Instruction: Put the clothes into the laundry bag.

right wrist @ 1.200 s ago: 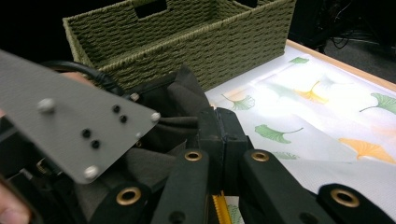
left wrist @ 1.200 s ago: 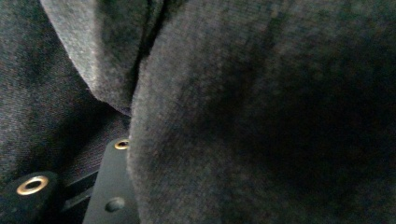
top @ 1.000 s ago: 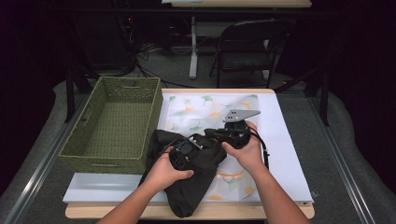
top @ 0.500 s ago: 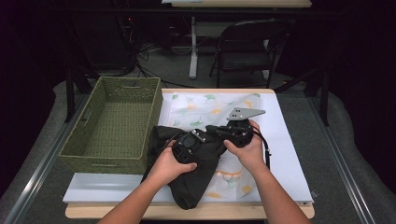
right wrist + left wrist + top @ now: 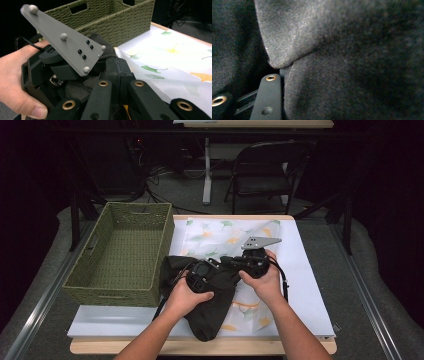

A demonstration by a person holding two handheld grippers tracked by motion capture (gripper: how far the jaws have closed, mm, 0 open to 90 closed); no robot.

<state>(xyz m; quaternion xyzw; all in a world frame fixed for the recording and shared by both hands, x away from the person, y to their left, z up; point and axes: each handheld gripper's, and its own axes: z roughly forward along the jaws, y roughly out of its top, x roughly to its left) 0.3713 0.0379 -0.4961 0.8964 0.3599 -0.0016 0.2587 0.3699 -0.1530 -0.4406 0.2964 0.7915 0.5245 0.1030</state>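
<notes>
A dark grey garment point(image 5: 207, 312) lies bunched on a leaf-print sheet point(image 5: 225, 232) at the table's middle. Both hands rest on it, close together. My left gripper point(image 5: 205, 275) sits on the garment's upper part. In its own view one jaw stands far to the left, the garment point(image 5: 352, 62) drapes over the other, and my left gripper point(image 5: 312, 77) looks open. My right gripper point(image 5: 117, 62) points toward the left gripper point(image 5: 50, 65), jaws together. The sheet's raised edge point(image 5: 130, 56) meets its tips; I cannot tell whether it is pinched. From above, my right gripper point(image 5: 229, 262) is at the garment's right edge.
A green woven basket point(image 5: 120, 285) stands on the table's left, close to the garment; its wall point(image 5: 107, 22) rises behind the grippers. A white board point(image 5: 310, 285) covers the tabletop under the sheet. A folding chair point(image 5: 265, 170) stands beyond the far edge.
Both hands and grippers have shifted slightly right and away from the person, and the garment's lower end has been drawn up the table with them.
</notes>
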